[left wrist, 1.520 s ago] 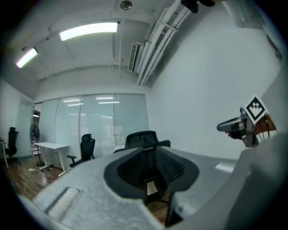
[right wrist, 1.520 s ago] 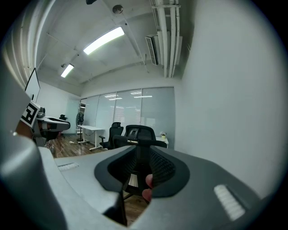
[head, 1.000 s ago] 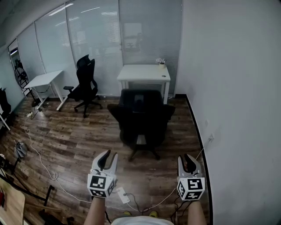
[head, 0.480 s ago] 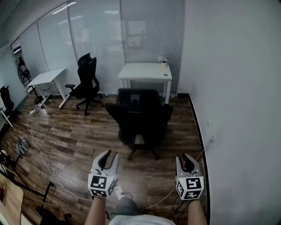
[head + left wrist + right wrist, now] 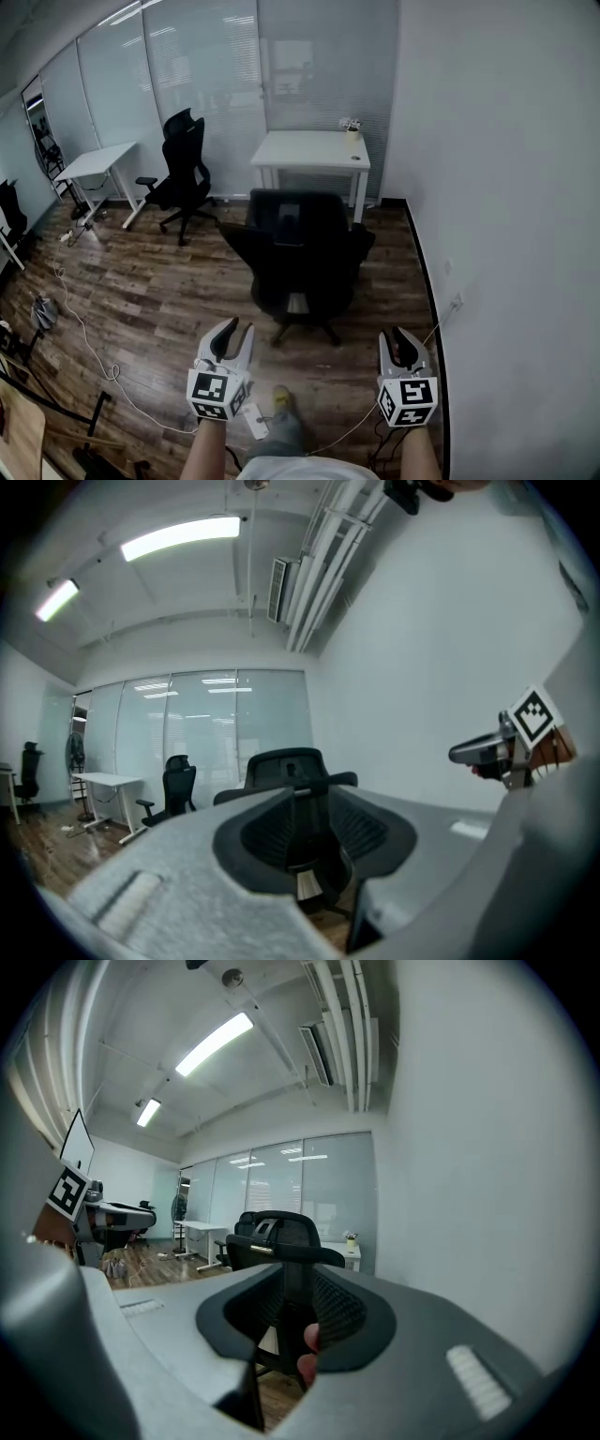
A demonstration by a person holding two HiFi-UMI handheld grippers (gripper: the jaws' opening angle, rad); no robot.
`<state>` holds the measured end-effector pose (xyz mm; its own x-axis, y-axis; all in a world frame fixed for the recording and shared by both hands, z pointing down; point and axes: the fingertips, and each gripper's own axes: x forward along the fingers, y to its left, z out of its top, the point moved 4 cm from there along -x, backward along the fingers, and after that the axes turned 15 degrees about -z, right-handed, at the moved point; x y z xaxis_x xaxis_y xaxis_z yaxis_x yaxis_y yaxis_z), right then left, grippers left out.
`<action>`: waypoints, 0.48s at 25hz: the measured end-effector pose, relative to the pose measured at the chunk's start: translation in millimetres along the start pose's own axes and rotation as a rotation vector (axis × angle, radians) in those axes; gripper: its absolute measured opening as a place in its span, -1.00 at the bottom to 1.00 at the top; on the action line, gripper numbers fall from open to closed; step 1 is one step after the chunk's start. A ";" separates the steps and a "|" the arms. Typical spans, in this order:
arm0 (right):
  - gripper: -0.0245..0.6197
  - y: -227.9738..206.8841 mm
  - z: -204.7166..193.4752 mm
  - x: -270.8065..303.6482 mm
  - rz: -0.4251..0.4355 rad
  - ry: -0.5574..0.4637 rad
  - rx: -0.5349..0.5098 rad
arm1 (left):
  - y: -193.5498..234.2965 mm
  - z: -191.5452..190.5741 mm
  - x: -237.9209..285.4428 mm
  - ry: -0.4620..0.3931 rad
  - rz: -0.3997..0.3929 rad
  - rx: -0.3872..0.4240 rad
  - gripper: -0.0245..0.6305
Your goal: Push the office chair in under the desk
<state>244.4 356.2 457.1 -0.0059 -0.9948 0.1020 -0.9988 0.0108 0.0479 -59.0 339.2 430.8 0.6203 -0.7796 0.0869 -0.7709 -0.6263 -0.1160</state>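
The left gripper (image 5: pixel 236 326) and the right gripper (image 5: pixel 397 335) point forward side by side, each with its fingers apart and nothing between them. The office chair (image 5: pixel 302 246) stands well ahead of the fingertips with its back turned toward them, between them and the white desk (image 5: pixel 309 148). Beyond the right fingers, on the desk's far right corner, a small pot (image 5: pixel 352 135) holds flowers (image 5: pixel 350 123).

In your head view the office chair (image 5: pixel 302 248) turns its backrest to you, hiding its seat and much of its base, and it also covers part of the space under the tabletop (image 5: pixel 312 148) behind it. The little object (image 5: pixel 351 127) on that tabletop's far right corner is too small to identify.
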 end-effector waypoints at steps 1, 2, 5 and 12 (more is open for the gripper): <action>-0.68 1.4 -1.6 9.7 -0.003 0.001 0.000 | 7.1 -3.1 7.1 0.003 -0.003 0.002 -0.58; -0.68 3.2 -2.3 20.9 -0.005 0.000 0.000 | 15.9 -5.4 14.7 0.004 -0.004 0.003 -0.58; -0.68 11.4 -0.8 55.0 -0.009 0.000 0.003 | 46.7 -9.2 37.0 0.002 -0.004 0.001 -0.58; -0.68 30.0 4.0 144.3 -0.014 0.023 -0.005 | 119.1 -22.7 95.4 0.010 -0.016 -0.015 -0.58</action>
<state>213.4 212.6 469.3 0.0098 -0.9922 0.1243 -0.9985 -0.0030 0.0547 -94.9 190.1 447.8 0.6308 -0.7697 0.0983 -0.7633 -0.6383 -0.0995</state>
